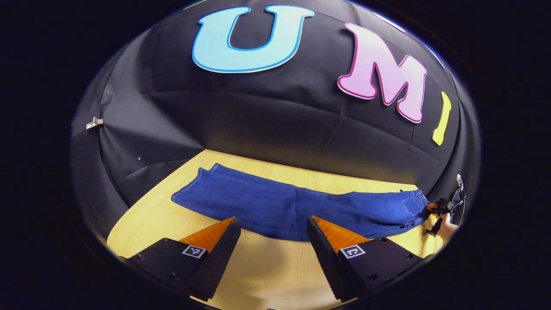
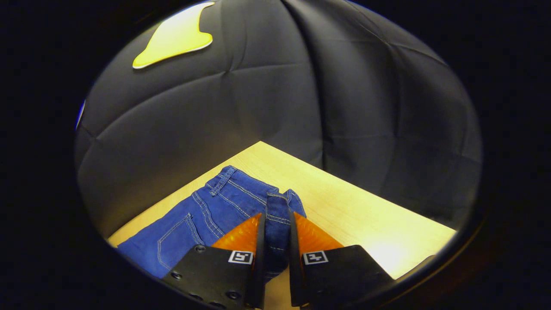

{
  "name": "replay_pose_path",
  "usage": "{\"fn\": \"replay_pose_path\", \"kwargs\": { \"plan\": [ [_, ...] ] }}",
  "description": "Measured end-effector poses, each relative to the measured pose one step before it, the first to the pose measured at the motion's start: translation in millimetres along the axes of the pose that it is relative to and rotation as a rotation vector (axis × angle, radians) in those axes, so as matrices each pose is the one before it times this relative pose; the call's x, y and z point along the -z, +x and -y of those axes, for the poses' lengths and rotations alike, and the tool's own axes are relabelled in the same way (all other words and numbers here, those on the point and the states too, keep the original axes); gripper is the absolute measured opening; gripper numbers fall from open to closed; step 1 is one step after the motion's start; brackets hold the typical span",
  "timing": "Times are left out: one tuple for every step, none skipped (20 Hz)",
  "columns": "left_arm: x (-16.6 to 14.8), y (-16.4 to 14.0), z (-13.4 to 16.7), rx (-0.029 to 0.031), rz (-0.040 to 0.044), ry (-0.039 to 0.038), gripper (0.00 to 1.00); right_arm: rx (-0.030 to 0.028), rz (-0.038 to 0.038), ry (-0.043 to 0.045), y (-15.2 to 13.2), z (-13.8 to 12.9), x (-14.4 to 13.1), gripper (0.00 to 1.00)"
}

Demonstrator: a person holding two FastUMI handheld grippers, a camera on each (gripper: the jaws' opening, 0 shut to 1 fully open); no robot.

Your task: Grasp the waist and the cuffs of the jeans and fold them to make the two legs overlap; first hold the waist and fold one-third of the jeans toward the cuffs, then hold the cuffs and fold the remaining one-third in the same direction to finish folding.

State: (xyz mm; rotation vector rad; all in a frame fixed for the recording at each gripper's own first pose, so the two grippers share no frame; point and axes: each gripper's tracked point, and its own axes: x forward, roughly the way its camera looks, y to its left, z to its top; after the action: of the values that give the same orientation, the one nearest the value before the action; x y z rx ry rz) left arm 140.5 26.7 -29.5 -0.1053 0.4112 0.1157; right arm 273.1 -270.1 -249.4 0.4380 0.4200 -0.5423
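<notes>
Right tool clamping jeans on table

The left gripper hovers with jaws spread over the table; just ahead the jeans lie flat, another gripper at their far-right end.

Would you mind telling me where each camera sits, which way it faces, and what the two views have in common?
Left gripper view: rides on the left gripper, above the table's near edge, facing the booth wall across the jeans laid lengthwise; its own fingers stand open, off the cloth.
Right gripper view: rides on the right gripper at the waist end, facing the table corner; its fingers press a fold of waistband between them.
Shared: the jeans and table; the left gripper view also shows the right gripper and a hand at the waist.
</notes>
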Motion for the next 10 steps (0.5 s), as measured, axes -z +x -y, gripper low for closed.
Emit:
{"fn": "replay_pose_path", "kwargs": {
  "plan": [
    [3.48,2.38,0.77,-0.00102,-0.00475,-0.01161,0.97,-0.01148,0.01279,-0.01371,1.93,-3.47,-1.24,0.16],
    [2.78,2.65,1.69,0.00424,-0.00664,-0.01445,0.97,-0.01792,0.00171,-0.00052,-4.41,-0.61,-0.55,0.07],
    [3.58,1.47,0.84,0.00286,-0.00587,-0.01464,0.97,-0.0158,0.00343,-0.00499,-2.87,-0.51,-1.71,0.08],
    [1.87,1.88,0.95,0.00273,-0.00375,-0.01098,0.97,-0.01675,0.00923,-0.00375,-2.9,-0.27,-5.74,0.08],
    [0.91,1.76,0.13,0.00123,-0.00037,-0.00661,0.97,-0.02269,0.02807,-0.00589,-6.05,-4.24,-13.46,0.08],
    [-0.73,0.86,0.64,0.00008,0.00178,-0.00208,0.97,-0.0247,0.04467,-0.00527,-8.86,-6.54,-16.62,0.08],
    [1.08,0.49,-0.92,0.00157,0.00048,-0.0001,0.97,-0.03541,0.02979,-0.01784,-6.16,-10.46,-12.34,0.08],
    [0.47,-0.38,-1.14,-0.00206,-0.00012,0.00132,0.97,-0.034,0.02441,-0.03006,-8.71,-10.37,-13.89,0.08],
    [0.75,-0.31,-1.38,-0.00643,-0.00306,0.00087,0.97,-0.03452,0.02059,-0.02846,-9.81,-12.06,-14.34,0.08],
    [0.84,-1.81,-1.57,-0.00804,-0.00179,-0.00185,0.97,-0.03119,0.01754,-0.02225,-19.51,-6.35,-9.35,0.08]
  ]
}}
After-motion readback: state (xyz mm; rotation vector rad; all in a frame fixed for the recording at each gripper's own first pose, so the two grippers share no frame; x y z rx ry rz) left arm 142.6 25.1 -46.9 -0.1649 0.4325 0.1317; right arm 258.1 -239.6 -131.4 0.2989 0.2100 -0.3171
